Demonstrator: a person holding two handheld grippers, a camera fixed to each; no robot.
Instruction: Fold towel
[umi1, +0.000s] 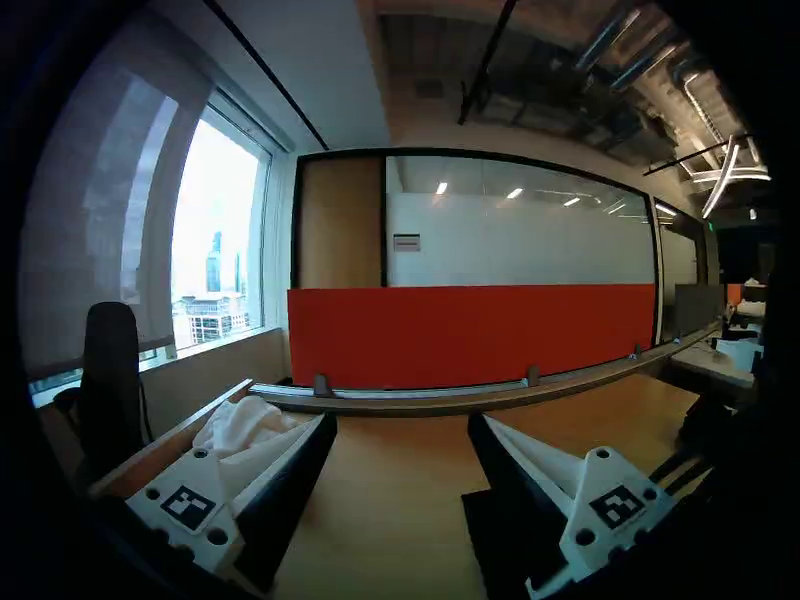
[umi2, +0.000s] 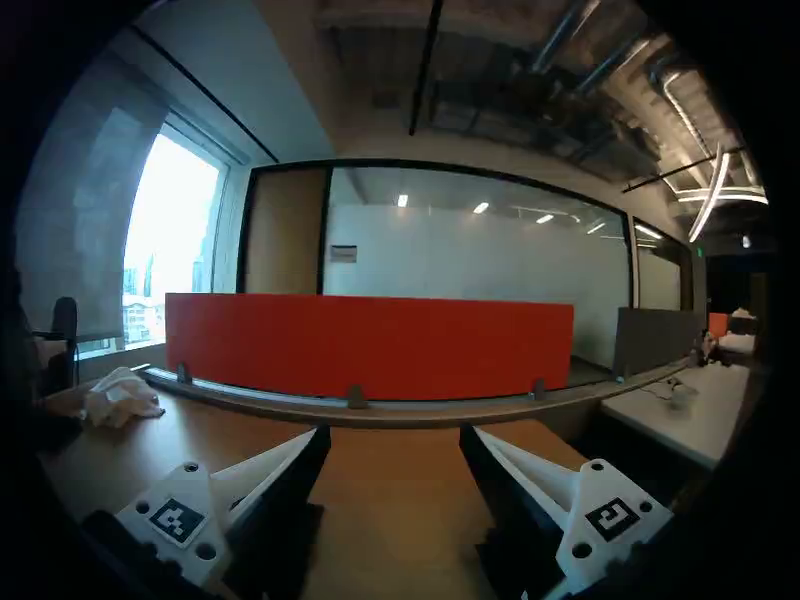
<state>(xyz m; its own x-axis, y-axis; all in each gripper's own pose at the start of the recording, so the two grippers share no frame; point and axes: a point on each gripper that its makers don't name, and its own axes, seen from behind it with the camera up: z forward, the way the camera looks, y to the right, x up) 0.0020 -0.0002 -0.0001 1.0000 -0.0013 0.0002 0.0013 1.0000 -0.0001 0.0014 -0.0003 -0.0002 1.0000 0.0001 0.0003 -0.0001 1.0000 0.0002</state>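
An orange divider (umi1: 470, 335) backed the wooden surface (umi1: 400, 490); the crumpled white towel (umi1: 248, 420) lay left. The left gripper (umi1: 400, 420) and right gripper (umi2: 394, 432) pointed level, fingers apart.

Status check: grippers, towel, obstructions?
Left gripper open, empty. Right gripper open, empty. Crumpled white cloth towel lies bunched on wooden desk, off to the left. Nothing seen blocking it.

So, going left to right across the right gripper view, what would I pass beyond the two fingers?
crumpled white towel → orange divider panel → grey divider panel
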